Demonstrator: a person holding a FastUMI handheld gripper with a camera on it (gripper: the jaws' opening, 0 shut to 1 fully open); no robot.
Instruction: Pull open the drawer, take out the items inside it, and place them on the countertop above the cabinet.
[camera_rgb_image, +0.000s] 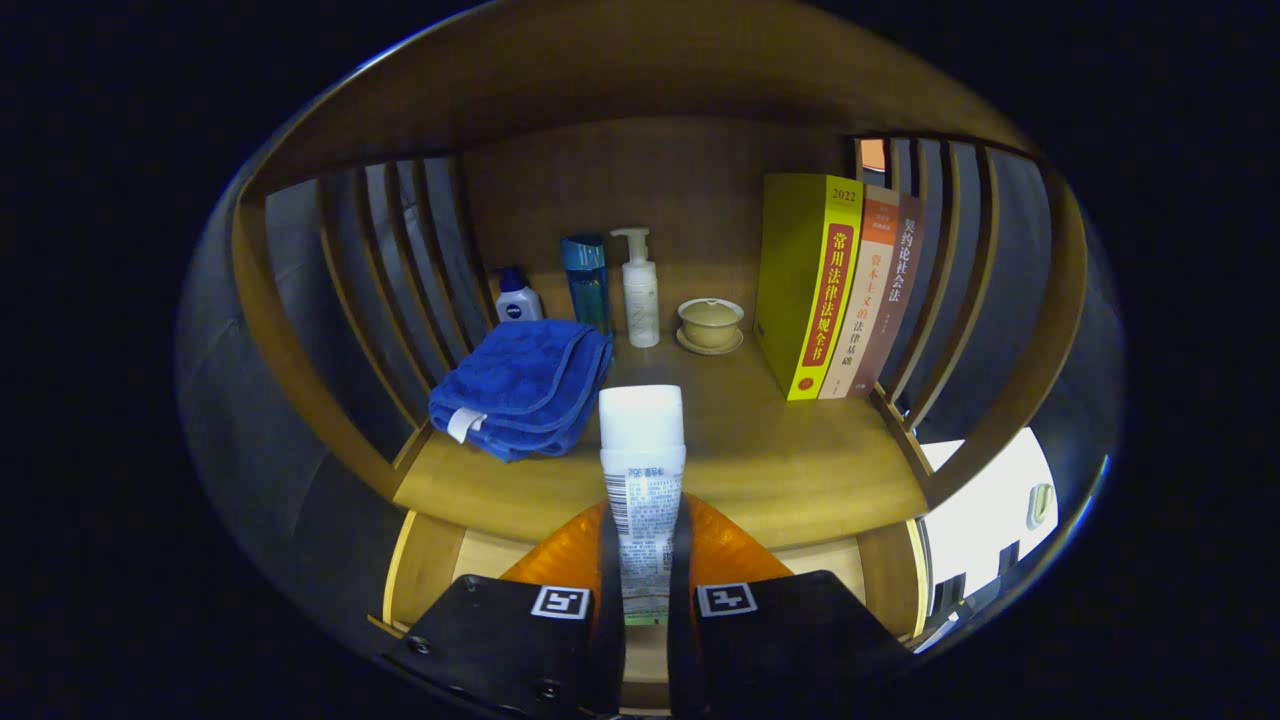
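My gripper (643, 570) is shut on a white tube (643, 470) with a white cap, held upright between both black fingers (608, 580). The tube's cap reaches over the front edge of the wooden countertop (780, 460). Below the tube, the open drawer (430, 565) shows its pale wooden inside, and something orange (560, 555) lies in it, partly hidden behind my fingers.
On the countertop lie a folded blue towel (525, 385), a small blue-capped bottle (517, 298), a blue tumbler (586, 278), a white pump bottle (640, 290), a lidded cup on a saucer (710, 324) and three upright books (835, 290). Wooden slats close both sides.
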